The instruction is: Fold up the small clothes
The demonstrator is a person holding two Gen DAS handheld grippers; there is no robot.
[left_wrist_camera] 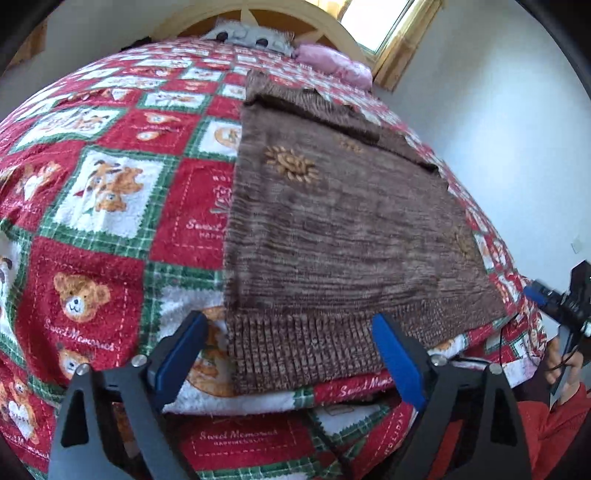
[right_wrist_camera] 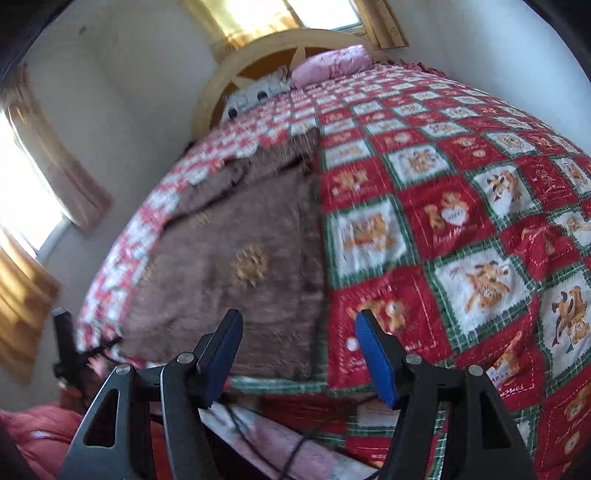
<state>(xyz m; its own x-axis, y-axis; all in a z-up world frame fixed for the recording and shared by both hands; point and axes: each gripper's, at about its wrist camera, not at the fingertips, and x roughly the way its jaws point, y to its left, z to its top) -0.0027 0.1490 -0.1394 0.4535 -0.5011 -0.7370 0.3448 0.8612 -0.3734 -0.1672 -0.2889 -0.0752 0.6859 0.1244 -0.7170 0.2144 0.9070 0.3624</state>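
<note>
My left tongs [left_wrist_camera: 288, 354] and right tongs [right_wrist_camera: 295, 350] gape, holding nothing. Ahead lies the brown knitted sweater [left_wrist_camera: 332, 221] on a quilt [left_wrist_camera: 110, 166] reading "Sweet Memories"; smaller lettering is blurred.

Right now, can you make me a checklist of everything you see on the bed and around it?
Surface: bed with a red, green and white teddy-bear quilt.
Job's things: brown knit sweater lying flat near the quilt's front edge, ribbed hem toward the cameras, a sleeve folded across its top.
Clutter: pink pillow and grey plush toy by the headboard.
Grippers: left gripper jaws open over the hem, holding nothing; right gripper jaws open at the sweater's near corner, holding nothing.
Cables: black cable below the bed's edge.
Surroundings: wooden headboard, window with yellow curtains, white walls.
</note>
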